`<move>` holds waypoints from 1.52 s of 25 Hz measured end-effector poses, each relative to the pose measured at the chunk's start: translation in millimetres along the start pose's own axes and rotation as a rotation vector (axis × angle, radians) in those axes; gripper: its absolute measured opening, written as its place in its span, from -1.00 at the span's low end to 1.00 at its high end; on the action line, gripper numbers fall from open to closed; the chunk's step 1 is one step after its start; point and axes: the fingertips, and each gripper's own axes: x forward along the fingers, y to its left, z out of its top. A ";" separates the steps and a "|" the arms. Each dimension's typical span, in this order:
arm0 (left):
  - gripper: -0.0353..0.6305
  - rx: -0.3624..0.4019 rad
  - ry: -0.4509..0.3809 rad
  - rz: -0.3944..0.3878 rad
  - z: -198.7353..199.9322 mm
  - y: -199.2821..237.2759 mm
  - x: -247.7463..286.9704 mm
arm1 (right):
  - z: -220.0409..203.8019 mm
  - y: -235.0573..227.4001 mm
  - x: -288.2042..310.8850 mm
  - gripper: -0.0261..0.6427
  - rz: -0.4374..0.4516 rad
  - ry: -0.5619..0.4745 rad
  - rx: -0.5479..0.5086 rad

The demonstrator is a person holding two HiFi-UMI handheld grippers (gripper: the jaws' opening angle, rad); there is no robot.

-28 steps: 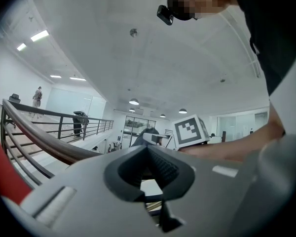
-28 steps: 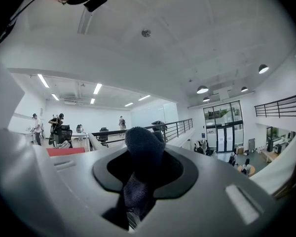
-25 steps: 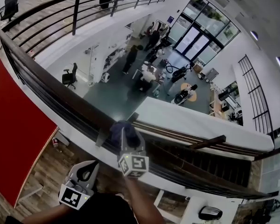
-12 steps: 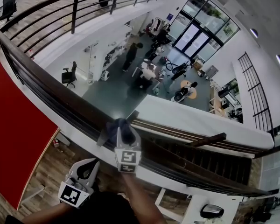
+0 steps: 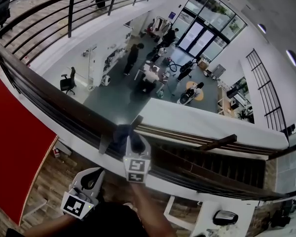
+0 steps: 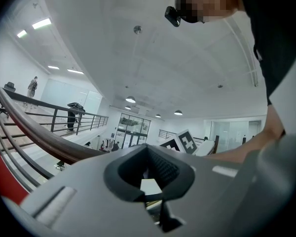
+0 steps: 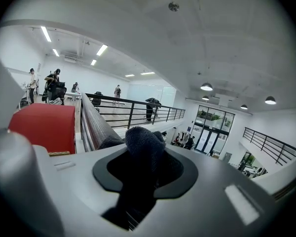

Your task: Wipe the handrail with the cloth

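Note:
A dark wooden handrail runs from the upper left to the lower right of the head view. A dark blue cloth lies bunched on top of it. My right gripper is shut on the cloth and presses it onto the rail. In the right gripper view the cloth fills the jaws, with the handrail stretching away to the left. My left gripper hangs below and left of the rail, shut and holding nothing. The handrail also shows in the left gripper view.
Beyond the rail is a drop to a lower floor with desks, chairs and people. A red panel stands at the left over wooden flooring. A staircase descends at the right. Another railing crosses the far side.
My right gripper has slid the cloth a little to the left along the handrail. The left gripper has stayed where it was.

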 end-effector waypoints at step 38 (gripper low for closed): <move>-0.89 -0.018 0.012 -0.027 -4.3 -69.6 31.4 | -45.3 -93.3 -58.1 -0.61 -0.111 0.052 -0.051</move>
